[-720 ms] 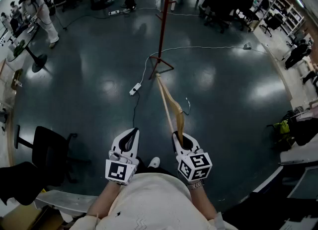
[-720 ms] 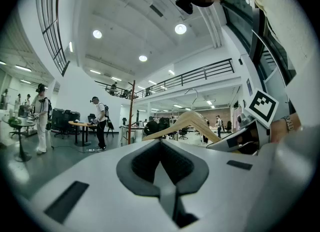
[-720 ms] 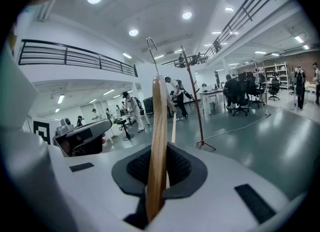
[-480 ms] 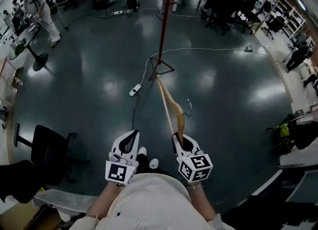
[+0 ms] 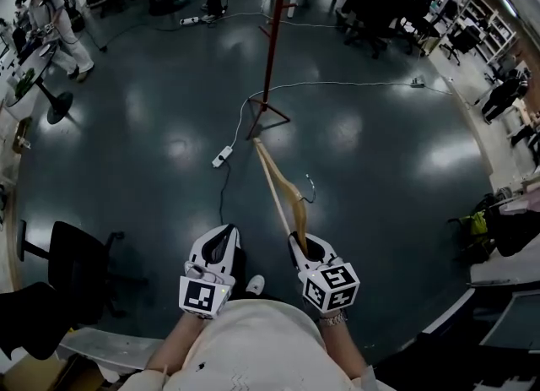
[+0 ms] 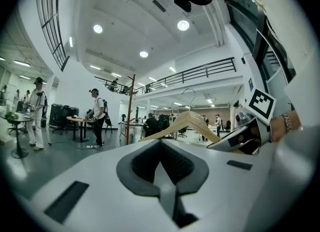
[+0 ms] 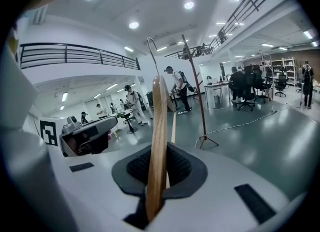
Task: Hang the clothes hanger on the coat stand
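The coat stand (image 5: 268,35), a red-brown pole on a splayed foot, rises from the dark floor ahead; it also shows as the coat stand (image 7: 197,95) and the coat stand (image 6: 129,110). My right gripper (image 5: 309,248) is shut on one end of the wooden hanger (image 5: 283,191), which points forward toward the stand's foot, its metal hook off to the right. In the right gripper view the hanger (image 7: 159,141) stands on edge between the right gripper's (image 7: 155,181) pads. My left gripper (image 5: 221,236) hovers beside it, shut and empty; the left gripper (image 6: 167,176) sees the hanger (image 6: 185,123) at its right.
A white power strip (image 5: 221,157) and its cable lie on the floor near the stand's foot. A black office chair (image 5: 76,263) stands at the left. A person (image 5: 52,22) stands by a desk at far left. More chairs (image 5: 380,1) and desks crowd the back right.
The view has drifted: the stand, power strip and black chair sit slightly further left. A shoe shows below the grippers. Both grippers keep their pose, with the hanger still held.
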